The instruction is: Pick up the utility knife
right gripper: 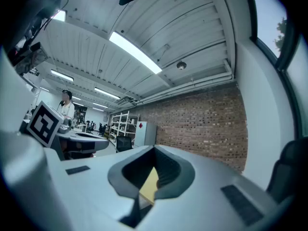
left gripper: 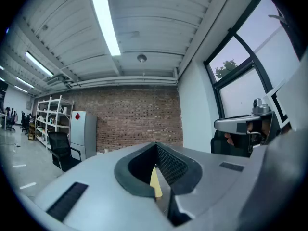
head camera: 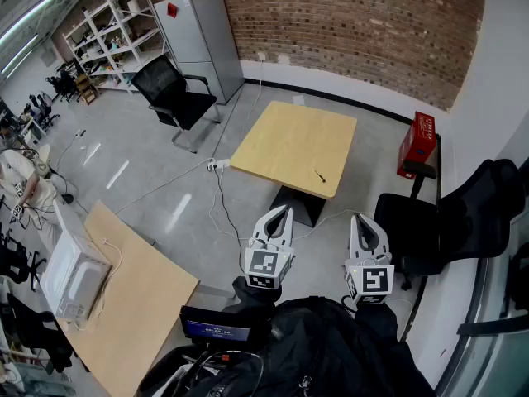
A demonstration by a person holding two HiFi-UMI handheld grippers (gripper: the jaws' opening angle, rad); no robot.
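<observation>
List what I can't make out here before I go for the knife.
1. Utility knife: head view, only a tiny dark sliver on the table; blade state too small to tell.
2. Both gripper views: their own jaws hide all but a strip of table; knife unseen.

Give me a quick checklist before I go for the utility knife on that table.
1. Knife spotted: ok, the small dark knife lies on the wooden table.
2. Left gripper empty: ok.
3. Right gripper empty: ok.
4. Jaws open for grasping: not ok, both are shut.
5. Knife within reach: not ok, the table stands well ahead.
6. Walkway free: not ok, cables trail across the floor near the table.
</observation>
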